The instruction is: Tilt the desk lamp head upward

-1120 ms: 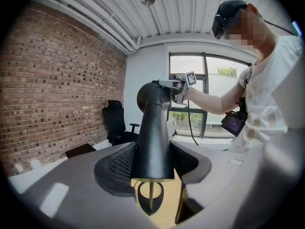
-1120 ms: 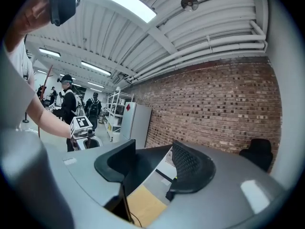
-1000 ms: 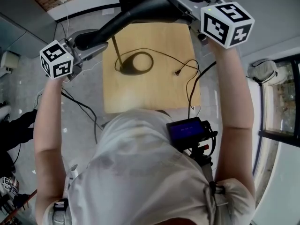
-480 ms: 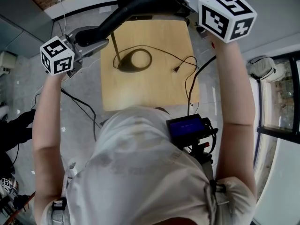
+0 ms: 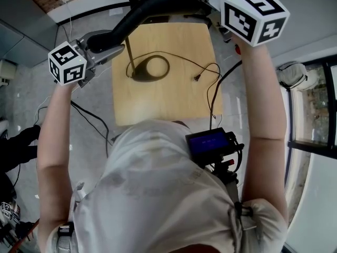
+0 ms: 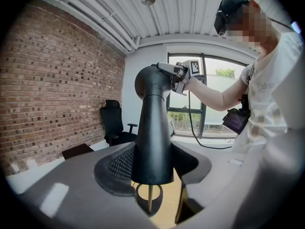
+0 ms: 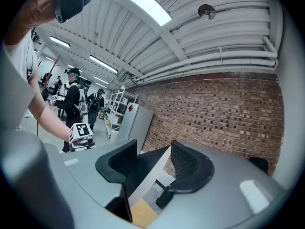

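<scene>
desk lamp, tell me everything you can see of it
The desk lamp is matt black: a long tube, angled high above the wooden table, on a thin brass-coloured stem rising from an oval base on the tabletop. A thin black cable trails from the base across the wood. The left gripper clamps the tube's lower end; the right gripper, jaws closing, grips its flat upper end.

Wooden table [image 5: 174,101]: lamp base [image 5: 139,76], cable [image 5: 184,62]
</scene>
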A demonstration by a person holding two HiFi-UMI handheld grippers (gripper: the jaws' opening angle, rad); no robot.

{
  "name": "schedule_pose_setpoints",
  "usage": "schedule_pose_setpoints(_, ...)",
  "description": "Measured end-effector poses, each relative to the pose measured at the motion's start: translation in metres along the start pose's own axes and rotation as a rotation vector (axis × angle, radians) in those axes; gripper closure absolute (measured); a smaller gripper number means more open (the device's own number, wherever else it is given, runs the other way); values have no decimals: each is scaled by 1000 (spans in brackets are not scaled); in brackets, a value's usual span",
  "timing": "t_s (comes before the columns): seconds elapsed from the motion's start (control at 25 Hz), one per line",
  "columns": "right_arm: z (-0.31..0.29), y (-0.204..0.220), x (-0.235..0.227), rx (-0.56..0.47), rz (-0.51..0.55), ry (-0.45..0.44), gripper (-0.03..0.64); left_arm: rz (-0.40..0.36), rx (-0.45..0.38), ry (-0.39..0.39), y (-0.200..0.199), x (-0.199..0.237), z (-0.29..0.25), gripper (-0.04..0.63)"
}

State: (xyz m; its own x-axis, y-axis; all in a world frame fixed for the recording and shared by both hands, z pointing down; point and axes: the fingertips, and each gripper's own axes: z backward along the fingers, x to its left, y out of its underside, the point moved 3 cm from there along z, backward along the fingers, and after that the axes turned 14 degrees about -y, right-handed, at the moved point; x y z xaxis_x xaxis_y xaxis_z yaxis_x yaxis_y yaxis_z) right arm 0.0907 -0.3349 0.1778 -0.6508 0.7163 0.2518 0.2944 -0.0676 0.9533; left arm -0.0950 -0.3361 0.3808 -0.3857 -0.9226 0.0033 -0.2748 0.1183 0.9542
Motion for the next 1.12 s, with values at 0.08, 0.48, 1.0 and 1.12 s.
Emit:
schedule_pose_setpoints(0.08,-1,-3,1,2,8,-2,383,2,-3,2,0,-1,-1,374)
schedule_pose_setpoints(0.48,-7,-19,7,20,79,-8,393,10,-19,-4,2,-5,-11,374)
schedule_pose_setpoints(1.0,-20,-37,19,78,171,2,394,18,-35,-13,3,-6,-22,375)
schedule_pose_setpoints(1.12,-22,-39,20,89,191,5,394,22,-39,-17,4,-7,-25,376)
